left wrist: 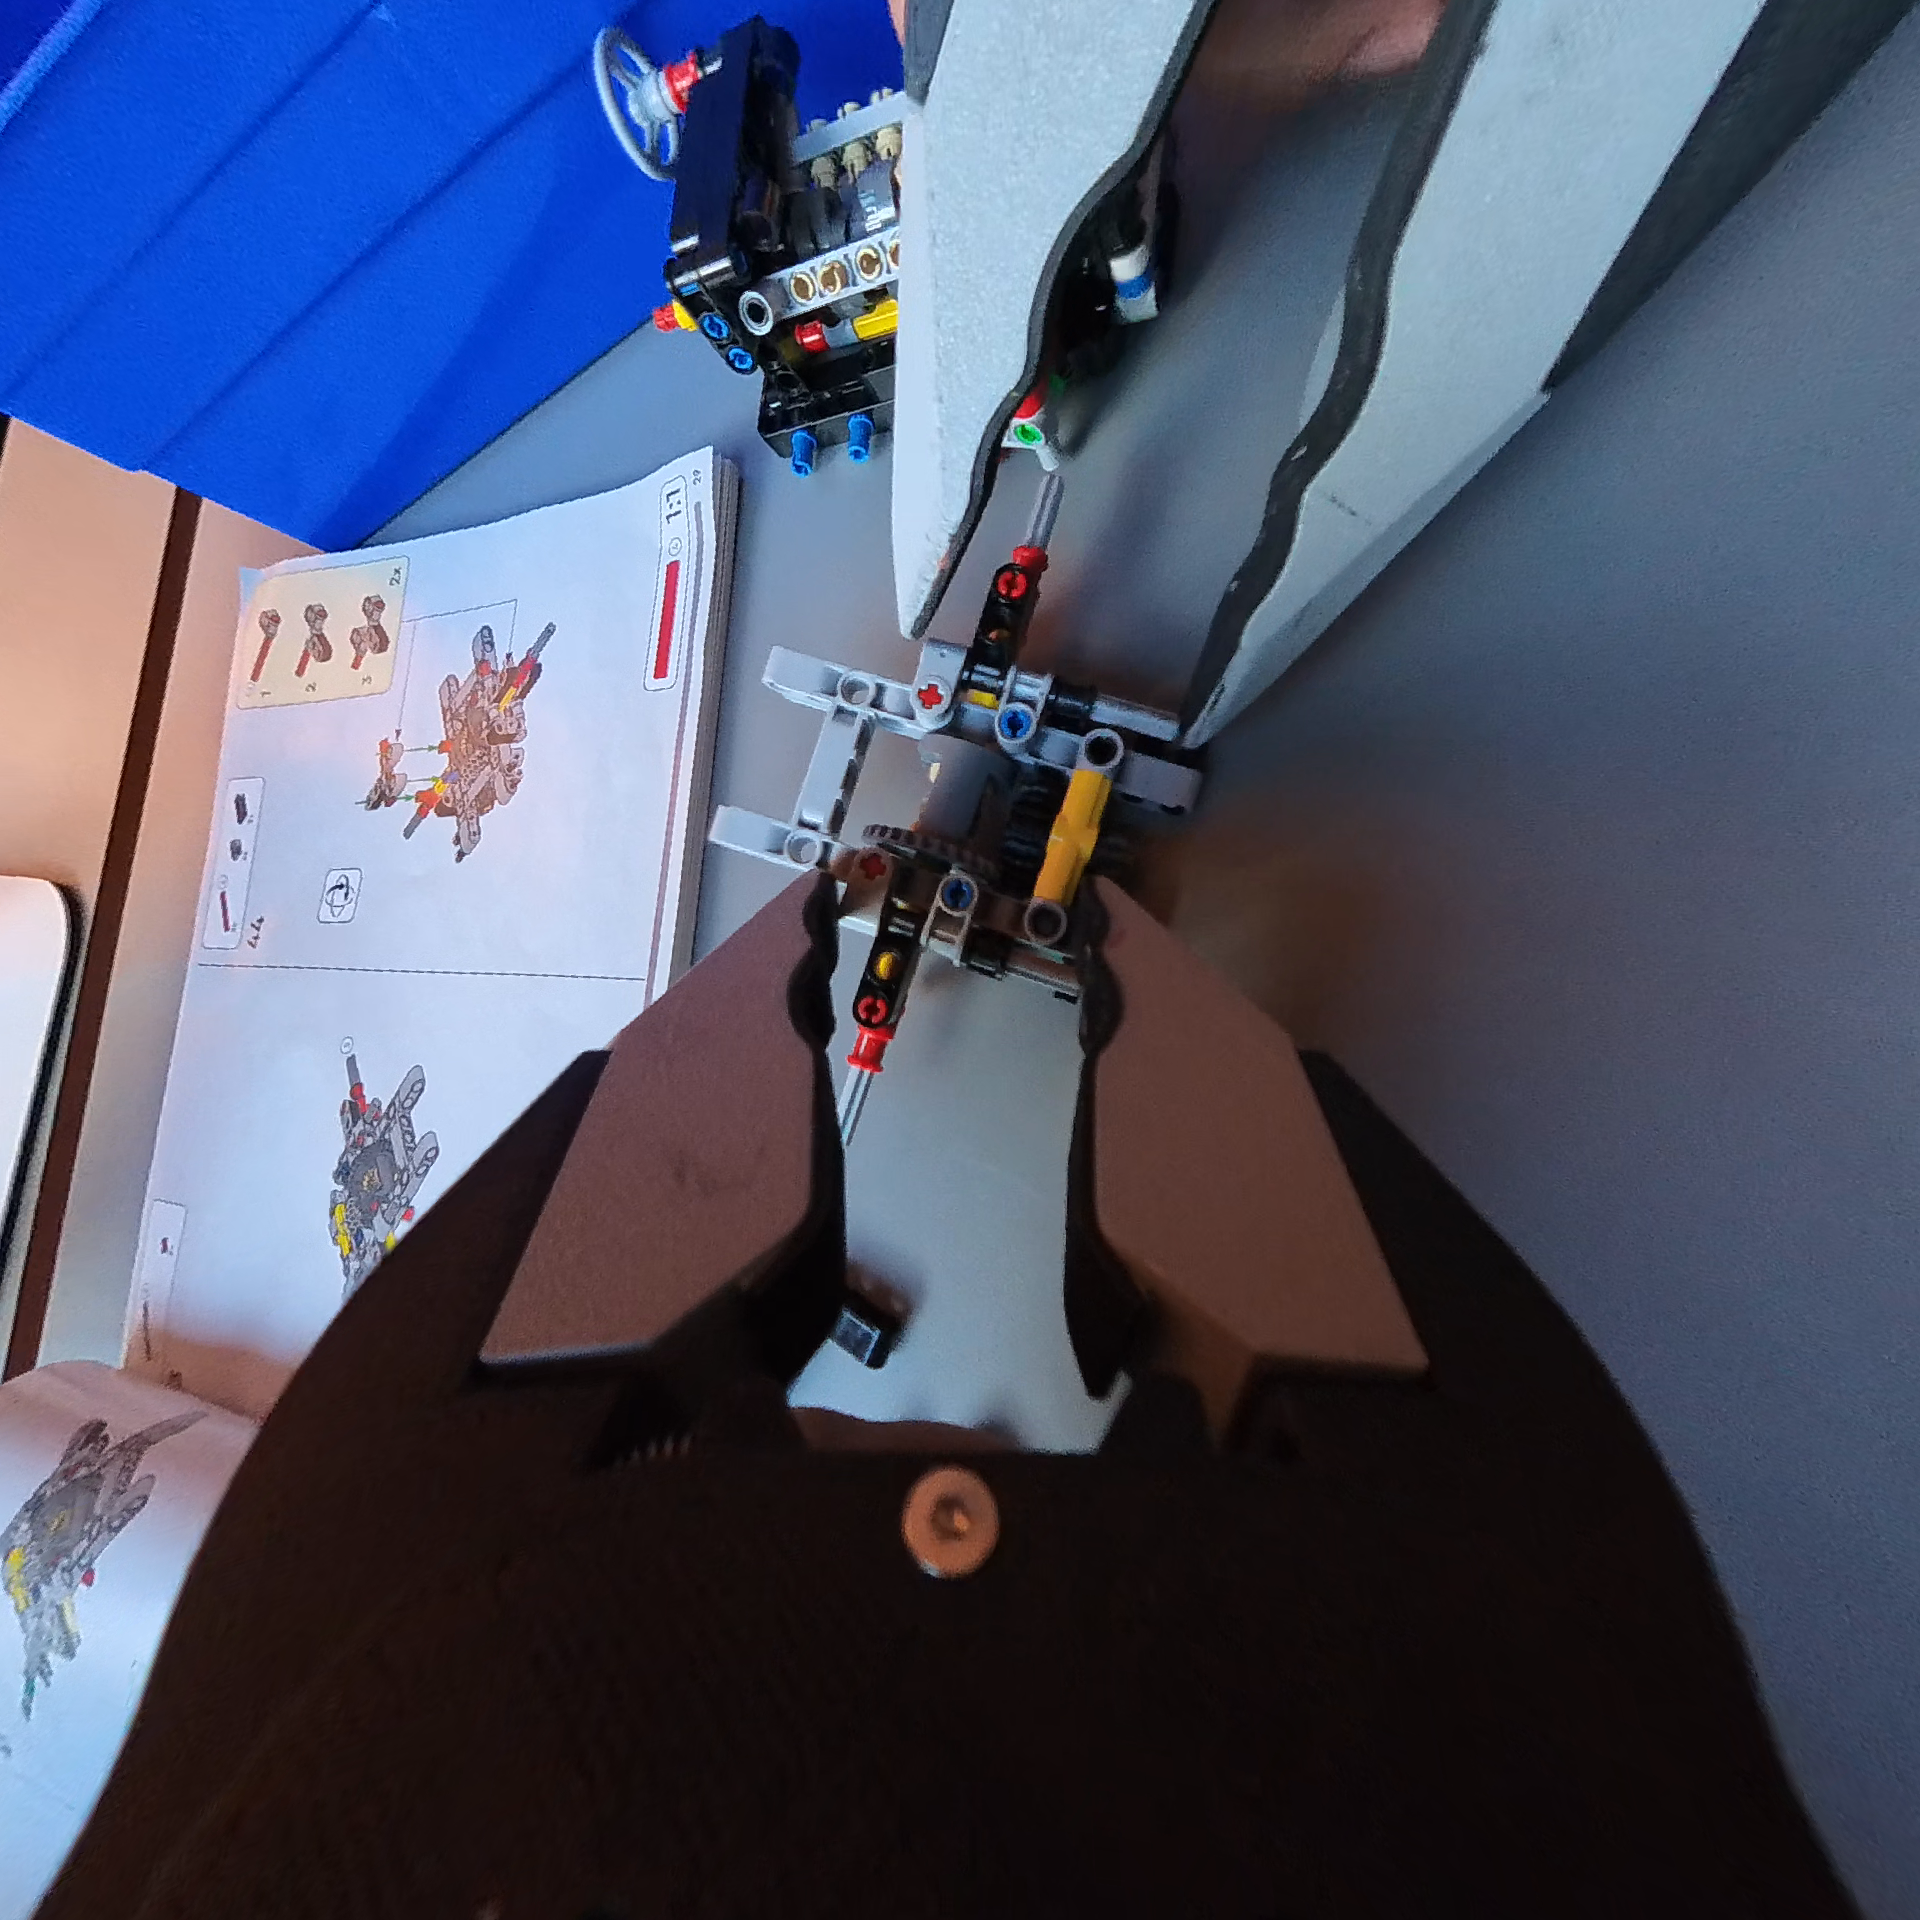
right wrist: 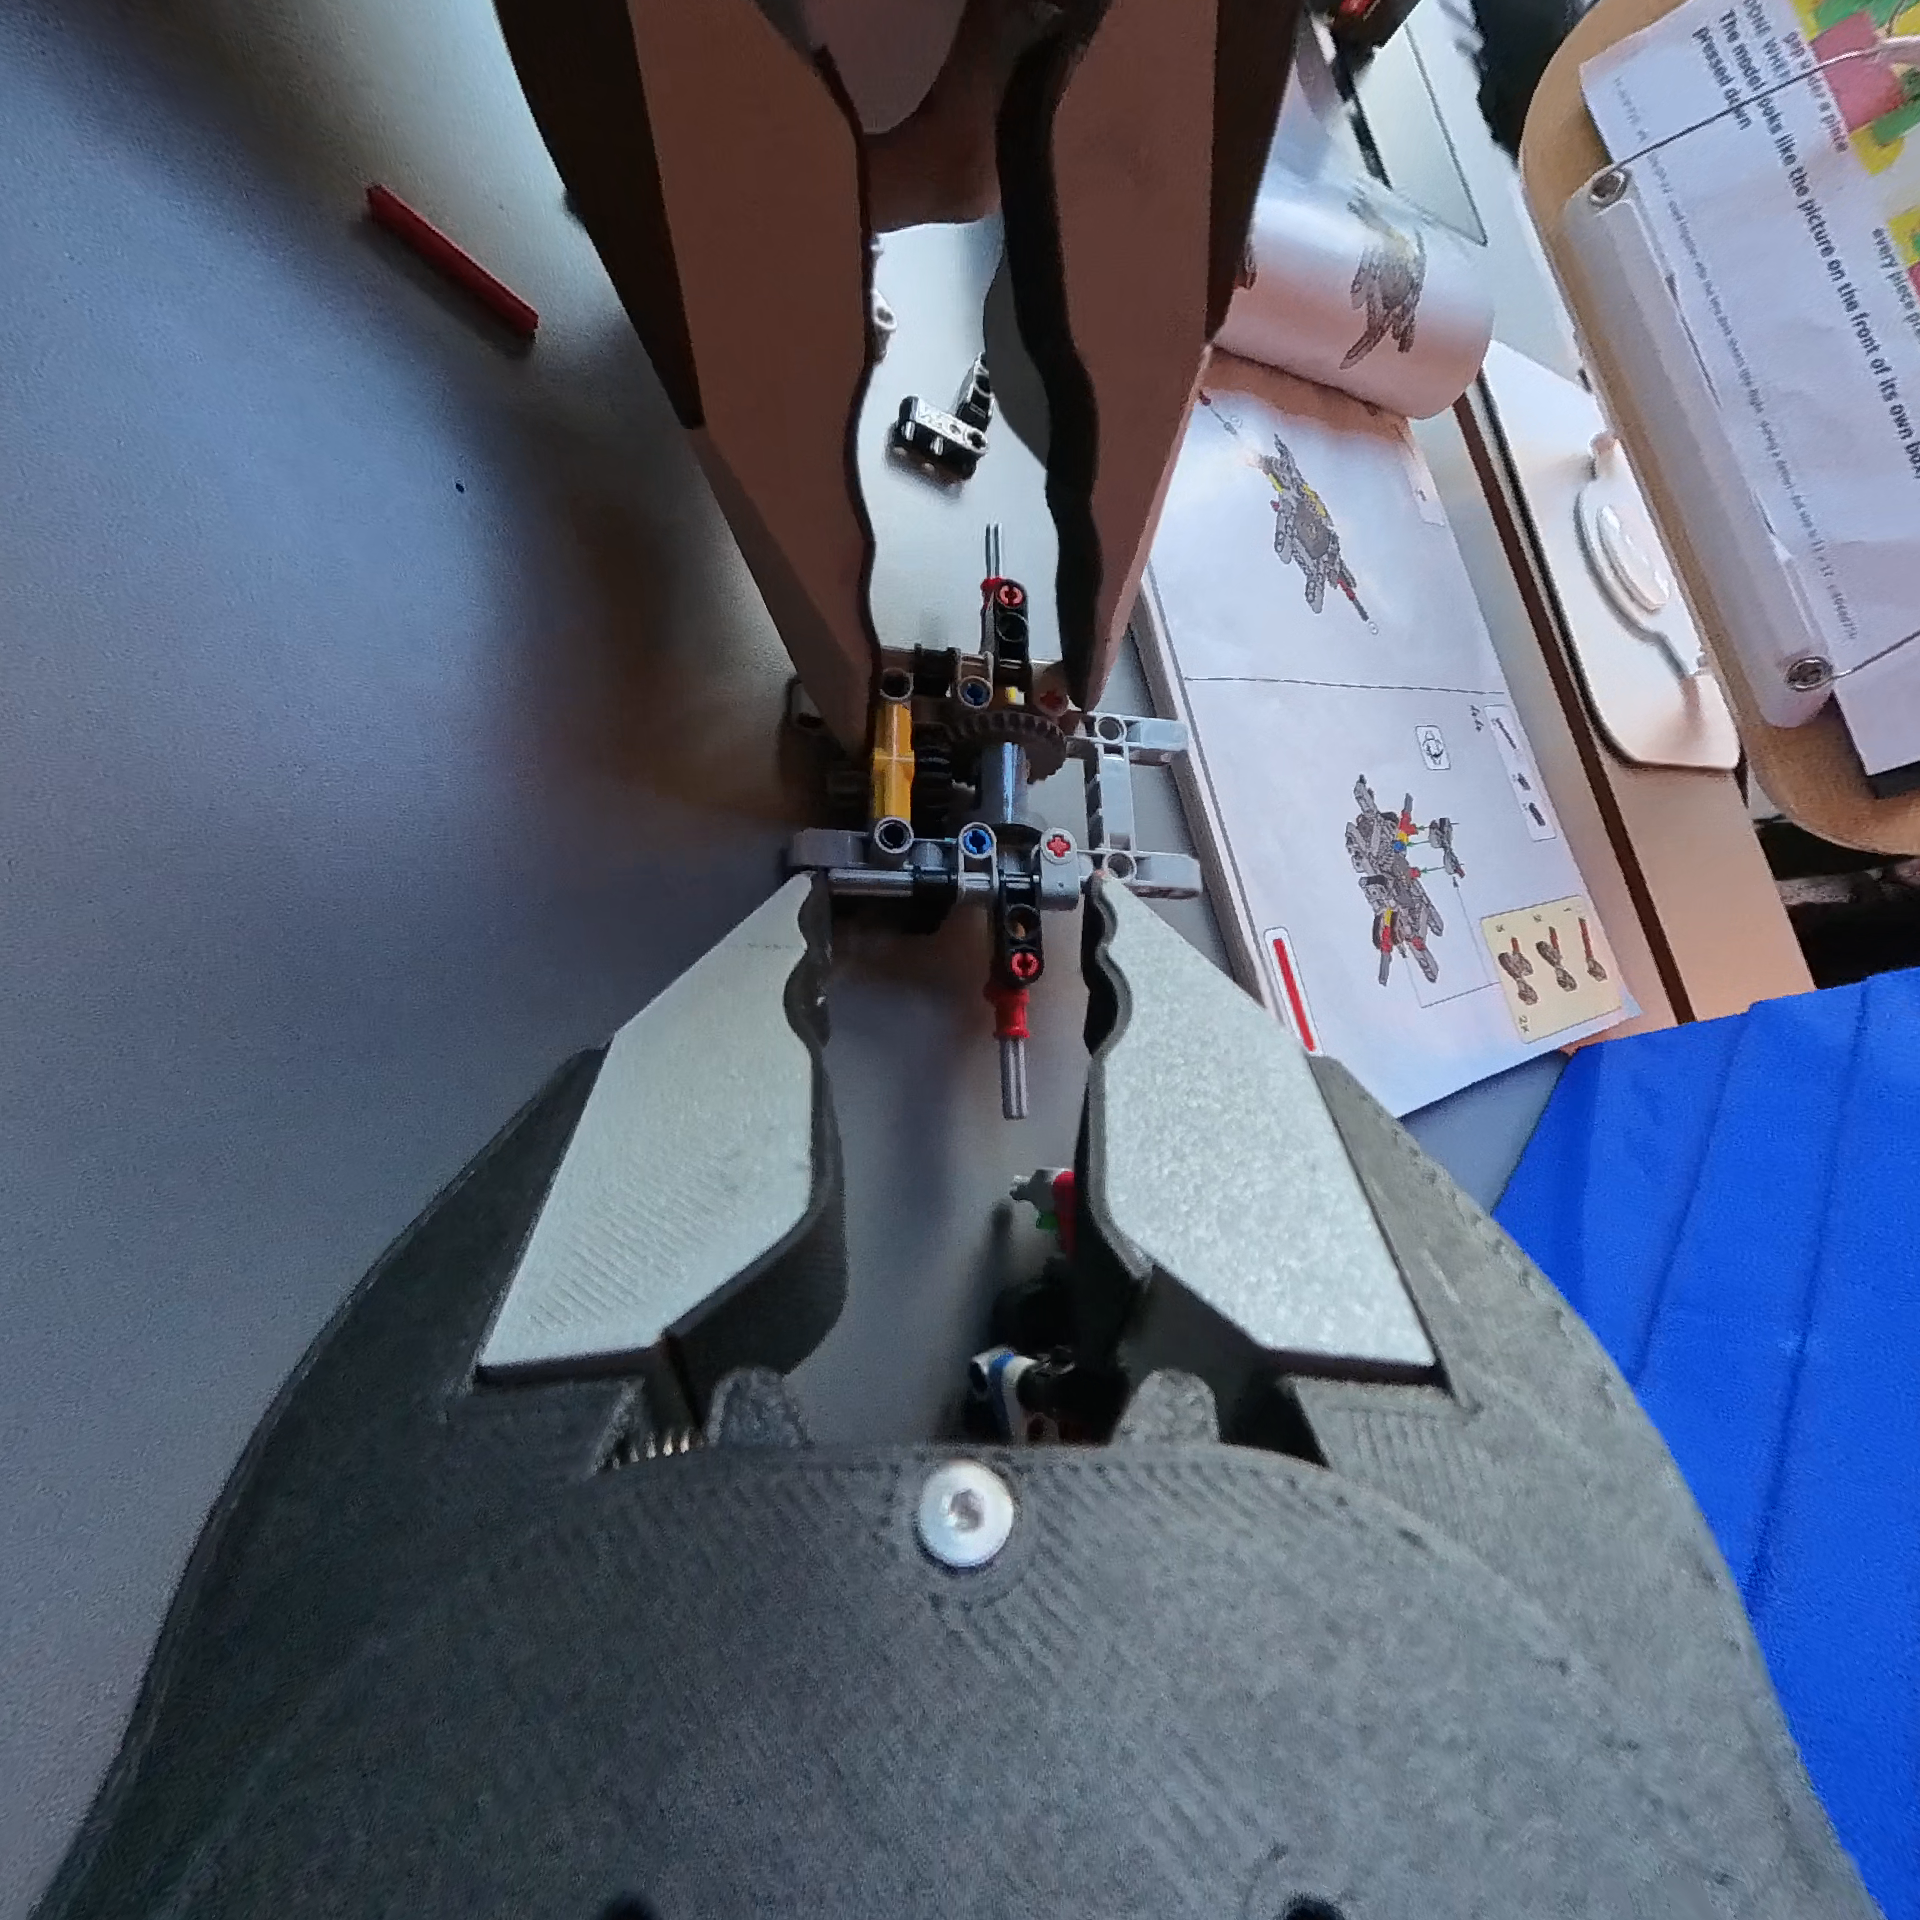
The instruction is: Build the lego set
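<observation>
Both sets of jaws meet from opposite ends on one small brick-built gear assembly [right wrist: 977, 790] standing on the smooth grey table [right wrist: 260, 727]. The left gripper [left wrist: 961, 935] has its wavy black rubber pads clamped on the near end of the grey beam frame. The right gripper [right wrist: 956, 904] stands at the other end, its pads at the frame's edge; whether they press I cannot tell. Between the jaws: a yellow connector [right wrist: 891, 774], a dark toothed gear [right wrist: 1013, 748], and red-tipped axles. An open instruction booklet [right wrist: 1382, 810] lies just beside the jaws.
</observation>
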Tool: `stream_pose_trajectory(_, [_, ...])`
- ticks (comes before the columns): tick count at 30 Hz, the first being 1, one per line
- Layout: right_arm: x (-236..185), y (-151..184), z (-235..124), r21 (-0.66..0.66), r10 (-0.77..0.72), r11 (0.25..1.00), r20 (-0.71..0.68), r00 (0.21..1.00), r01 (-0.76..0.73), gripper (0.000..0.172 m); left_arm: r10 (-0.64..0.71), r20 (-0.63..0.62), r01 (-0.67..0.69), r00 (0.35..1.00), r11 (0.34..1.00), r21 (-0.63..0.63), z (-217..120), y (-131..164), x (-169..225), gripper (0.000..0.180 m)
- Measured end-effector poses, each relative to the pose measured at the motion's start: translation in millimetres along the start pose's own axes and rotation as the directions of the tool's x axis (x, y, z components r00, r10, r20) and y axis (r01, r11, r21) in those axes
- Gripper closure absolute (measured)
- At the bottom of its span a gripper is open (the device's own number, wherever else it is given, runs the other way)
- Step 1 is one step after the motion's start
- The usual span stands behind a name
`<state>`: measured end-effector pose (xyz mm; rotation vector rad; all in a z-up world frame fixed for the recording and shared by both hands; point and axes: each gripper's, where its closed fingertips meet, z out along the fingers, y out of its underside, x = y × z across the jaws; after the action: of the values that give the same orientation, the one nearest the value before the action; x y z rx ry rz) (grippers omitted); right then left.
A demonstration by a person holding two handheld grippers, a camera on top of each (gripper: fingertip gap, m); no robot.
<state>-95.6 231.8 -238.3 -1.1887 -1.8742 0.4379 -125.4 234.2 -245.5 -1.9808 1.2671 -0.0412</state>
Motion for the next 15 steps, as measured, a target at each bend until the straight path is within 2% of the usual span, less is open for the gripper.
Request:
stream_pose_trajectory(7, [-1.4,-4.0,2.0,-0.081,-0.027,0.996,0.042,0.999,0.030,0.129,-0.005,0.005,0.005,1.000,1.000,0.000,0.0,-0.1,0.0,0.136])
stream_pose_trajectory(12, [1.8,-2.9,3.4,-0.075,0.033,0.997,0.095,0.995,-0.026,0.125,-0.047,0.000,0.047,0.999,0.999,0.020,0.4,-0.2,-0.6,0.136])
stream_pose_trajectory(15, [2.5,-3.6,3.9,-0.063,-0.008,0.998,0.114,0.993,0.015,0.123,-0.039,-0.005,0.039,0.999,0.999,0.026,0.5,-0.4,-0.5,0.136])
